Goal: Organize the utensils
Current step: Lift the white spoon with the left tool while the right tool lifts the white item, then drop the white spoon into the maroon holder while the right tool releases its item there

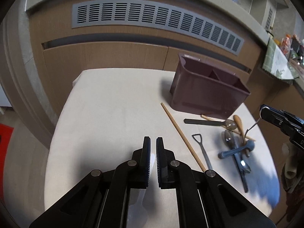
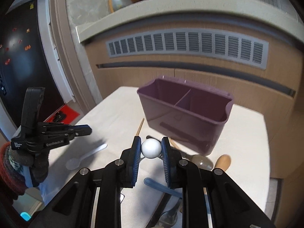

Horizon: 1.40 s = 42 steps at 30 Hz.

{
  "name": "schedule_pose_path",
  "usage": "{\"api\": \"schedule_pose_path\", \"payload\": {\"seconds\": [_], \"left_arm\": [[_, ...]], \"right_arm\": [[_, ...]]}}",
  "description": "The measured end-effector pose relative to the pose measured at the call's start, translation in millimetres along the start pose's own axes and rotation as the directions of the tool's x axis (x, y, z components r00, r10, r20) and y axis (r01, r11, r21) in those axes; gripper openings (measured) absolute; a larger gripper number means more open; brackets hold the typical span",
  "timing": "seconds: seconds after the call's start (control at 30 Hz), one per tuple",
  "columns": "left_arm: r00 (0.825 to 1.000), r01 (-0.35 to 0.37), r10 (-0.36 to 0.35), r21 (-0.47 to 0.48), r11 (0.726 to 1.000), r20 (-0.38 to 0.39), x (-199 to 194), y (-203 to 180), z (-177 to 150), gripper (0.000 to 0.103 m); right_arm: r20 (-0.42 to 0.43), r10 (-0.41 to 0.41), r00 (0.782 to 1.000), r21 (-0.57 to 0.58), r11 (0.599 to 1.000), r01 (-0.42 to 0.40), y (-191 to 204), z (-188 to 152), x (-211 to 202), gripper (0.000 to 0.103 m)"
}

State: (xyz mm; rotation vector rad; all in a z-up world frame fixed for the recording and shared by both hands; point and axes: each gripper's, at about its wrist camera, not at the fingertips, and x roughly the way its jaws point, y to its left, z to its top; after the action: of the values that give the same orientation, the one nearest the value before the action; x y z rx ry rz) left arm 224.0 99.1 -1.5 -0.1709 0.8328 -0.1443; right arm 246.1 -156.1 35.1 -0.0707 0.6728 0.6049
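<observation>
This is a home, most likely a dining corner beside a window. A bench covered with a cream cloth [image 1: 114, 104] stands against a wood-panelled radiator cover with a long grey slatted vent grille [image 1: 155, 20] under a pale stone sill [image 2: 171, 24]. Near the bench's far right corner sits a plum plastic cutlery caddy with 2 compartments [image 2: 182, 114]. A black fridge door dotted with small red magnets [image 2: 17, 43] stands at left, and a cluttered side table [image 1: 285, 57] at right.

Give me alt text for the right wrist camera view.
The right gripper clamps a white ball-ended utensil above a cloth-covered table, facing an empty two-compartment purple caddy. The left gripper hovers at left over a white plastic spoon.
</observation>
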Motion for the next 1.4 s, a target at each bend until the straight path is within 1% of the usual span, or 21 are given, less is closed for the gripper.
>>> {"api": "schedule_pose_path", "payload": {"seconds": [0.03,0.1,0.13,0.17,0.23,0.3,0.37,0.43,0.47,0.6,0.63,0.67,0.7,0.77,0.9,1.03,1.2,1.27,1.3,1.37,1.4], "left_arm": [[1.000,0.017,-0.017,-0.003,1.000,-0.019,0,3,0,0.009],[0.996,0.037,-0.036,0.005,0.999,-0.082,6,7,-5,0.018],[0.994,0.039,-0.036,0.026,0.999,-0.106,10,6,-10,0.029],[0.991,0.039,-0.032,0.052,0.998,-0.127,14,3,-14,0.035],[0.985,0.013,0.008,0.117,0.993,-0.173,25,-6,-22,0.035],[0.979,-0.045,0.079,0.178,0.983,-0.189,34,-14,-26,0.035],[0.971,-0.072,0.112,0.188,0.979,-0.210,43,-14,-27,0.032],[0.963,-0.063,0.105,0.168,0.984,-0.248,52,-9,-27,0.024],[0.958,-0.058,0.099,0.158,0.986,-0.270,57,-7,-27,0.023],[0.959,-0.026,0.063,0.135,0.990,-0.276,60,-8,-25,0.023],[0.961,-0.028,0.064,0.138,0.990,-0.268,60,-9,-25,0.020],[0.965,-0.038,0.075,0.149,0.988,-0.252,60,-11,-25,0.012],[0.968,-0.042,0.077,0.147,0.988,-0.239,60,-13,-25,0.010],[0.977,-0.018,0.038,0.098,0.995,-0.208,55,-14,-22,0.010],[0.997,0.029,-0.028,0.007,1.000,-0.070,28,-19,-12,0.010],[0.996,0.079,-0.076,-0.061,0.995,0.045,5,-25,-6,0.010],[0.984,0.112,-0.106,-0.038,0.993,0.141,-16,-45,17,0.010],[0.969,0.144,-0.136,-0.023,0.989,0.208,-33,-56,39,0.010],[0.951,0.173,-0.165,-0.007,0.985,0.261,-46,-64,57,0.010],[0.904,0.208,-0.208,0.042,0.977,0.372,-71,-82,91,0.010],[0.871,0.215,-0.227,0.078,0.973,0.435,-83,-93,107,0.010]], "right_arm": [[0.010,0.001,1.000,-0.003,1.000,-0.001,2,2,-2,0.019],[0.035,0.011,0.999,-0.008,1.000,-0.011,8,7,-12,0.019],[0.045,0.010,0.999,-0.015,1.000,-0.009,11,10,-14,0.019],[0.055,0.006,0.998,-0.028,1.000,-0.004,15,12,-18,0.019],[0.064,-0.002,0.998,-0.041,0.999,0.004,20,15,-22,0.019],[0.062,-0.009,0.998,-0.041,0.999,0.011,22,18,-26,0.019],[0.061,-0.018,0.998,-0.033,0.999,0.020,21,19,-29,0.019],[0.061,-0.029,0.998,-0.020,0.999,0.030,16,17,-34,0.019],[0.061,-0.036,0.997,-0.014,0.999,0.037,14,16,-35,0.019],[0.061,-0.064,0.996,0.035,0.997,0.061,1,12,-38,0.019],[0.063,-0.071,0.996,0.054,0.996,0.067,-4,12,-39,0.019],[0.065,-0.074,0.995,0.066,0.995,0.070,-7,12,-39,0.019],[0.069,-0.075,0.995,0.080,0.994,0.069,-10,12,-40,0.019],[0.078,-0.070,0.995,0.106,0.992,0.062,-15,11,-42,0.019],[0.086,-0.073,0.994,0.131,0.989,0.061,-20,7,-49,0.019],[0.111,-0.076,0.991,0.140,0.988,0.061,-21,7,-58,0.019],[0.130,-0.089,0.988,0.133,0.989,0.071,-20,8,-62,0.019],[0.148,-0.083,0.985,0.140,0.988,0.062,-19,12,-66,0.019],[0.170,-0.081,0.982,0.138,0.989,0.058,-17,19,-71,0.019],[0.226,-0.081,0.971,0.118,0.992,0.055,-14,39,-84,0.019],[0.272,-0.086,0.959,0.095,0.994,0.063,-10,56,-97,0.019]]}}
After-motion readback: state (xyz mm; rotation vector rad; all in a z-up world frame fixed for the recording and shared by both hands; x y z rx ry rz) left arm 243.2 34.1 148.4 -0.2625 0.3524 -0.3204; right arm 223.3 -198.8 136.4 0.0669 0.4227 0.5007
